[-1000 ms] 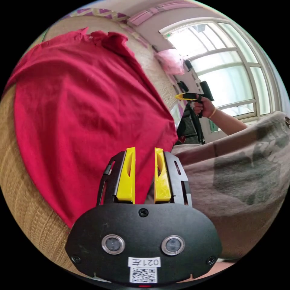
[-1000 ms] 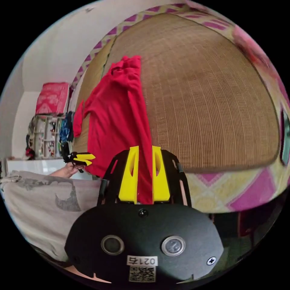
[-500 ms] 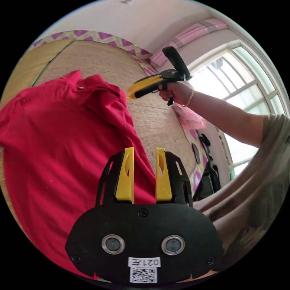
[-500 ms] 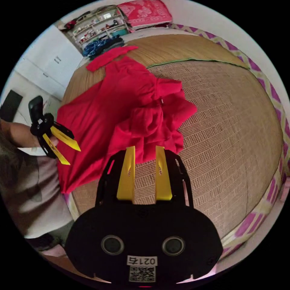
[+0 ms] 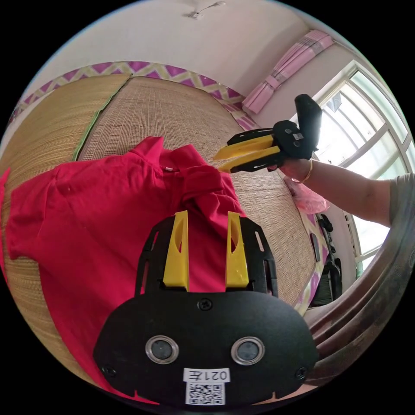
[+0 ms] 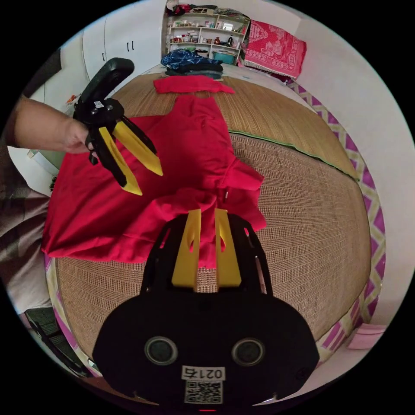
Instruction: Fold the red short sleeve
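The red short-sleeve shirt (image 5: 99,216) lies spread on a woven straw mat (image 5: 173,116), collar (image 5: 173,166) away from me. One shoulder is bunched up (image 6: 203,203) and the body stretches towards the far side (image 6: 186,138). My left gripper (image 5: 207,216) hovers open above the shirt, touching nothing; in the right gripper view the left gripper (image 6: 149,183) hangs over the shirt's side, jaws spread. My right gripper (image 6: 207,212) has its jaws nearly together and empty above the bunched shoulder. In the left gripper view the right gripper (image 5: 218,164) sits beyond the collar, above the mat.
A second folded red garment (image 6: 190,84) and a pile of blue clothes (image 6: 190,60) lie at the mat's far end, before shelves (image 6: 203,26). A window (image 5: 376,129) and a pink curtain (image 5: 285,69) stand to one side. The mat has a purple zigzag border (image 6: 367,194).
One second ago both grippers held the shirt's edge up. They have let go, the shirt has dropped flat on the mat, and both grippers have lifted; the right jaws opened, then drew together.
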